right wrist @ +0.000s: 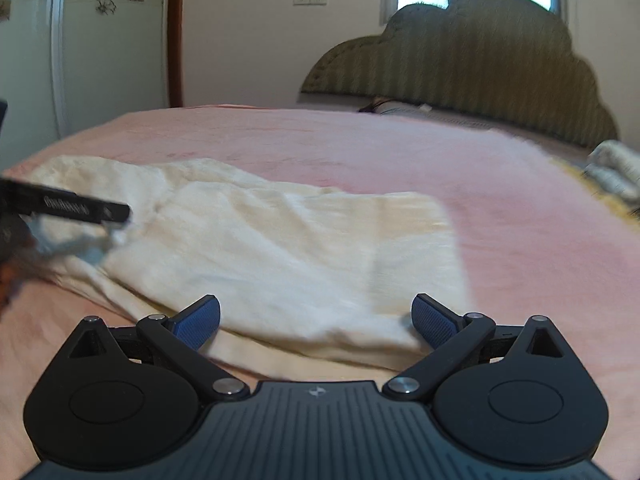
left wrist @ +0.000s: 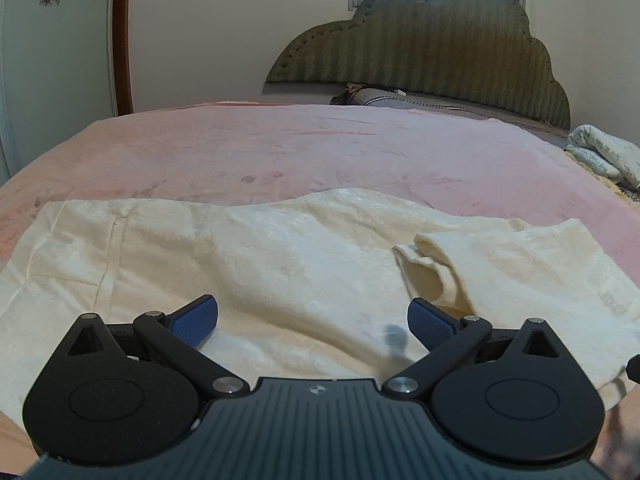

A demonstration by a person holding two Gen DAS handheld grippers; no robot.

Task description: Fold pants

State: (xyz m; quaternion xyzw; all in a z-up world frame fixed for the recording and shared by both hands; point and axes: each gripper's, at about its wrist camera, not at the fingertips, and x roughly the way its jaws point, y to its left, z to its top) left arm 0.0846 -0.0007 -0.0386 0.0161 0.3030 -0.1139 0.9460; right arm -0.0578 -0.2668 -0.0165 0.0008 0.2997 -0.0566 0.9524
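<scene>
Left wrist view: the left gripper [left wrist: 313, 322] hangs low over the cream pants [left wrist: 280, 264], its blue pads spread wide with nothing between them; the pants lie across the near part of the pink bedspread [left wrist: 320, 144], one edge turned up at the right; right wrist view, slightly blurred: the right gripper [right wrist: 316, 320] is likewise wide and empty over the pants' near edge; a green headboard [left wrist: 432, 48] stands beyond.

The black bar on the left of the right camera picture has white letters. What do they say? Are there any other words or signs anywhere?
White lettering on the black bar: too blurred to read.
Small white emblem on the left hand-held gripper body: a logo mark, no letters.
Same emblem on the right hand-held gripper body: no letters.
Print on the white bedding at far right: too small to read.
</scene>
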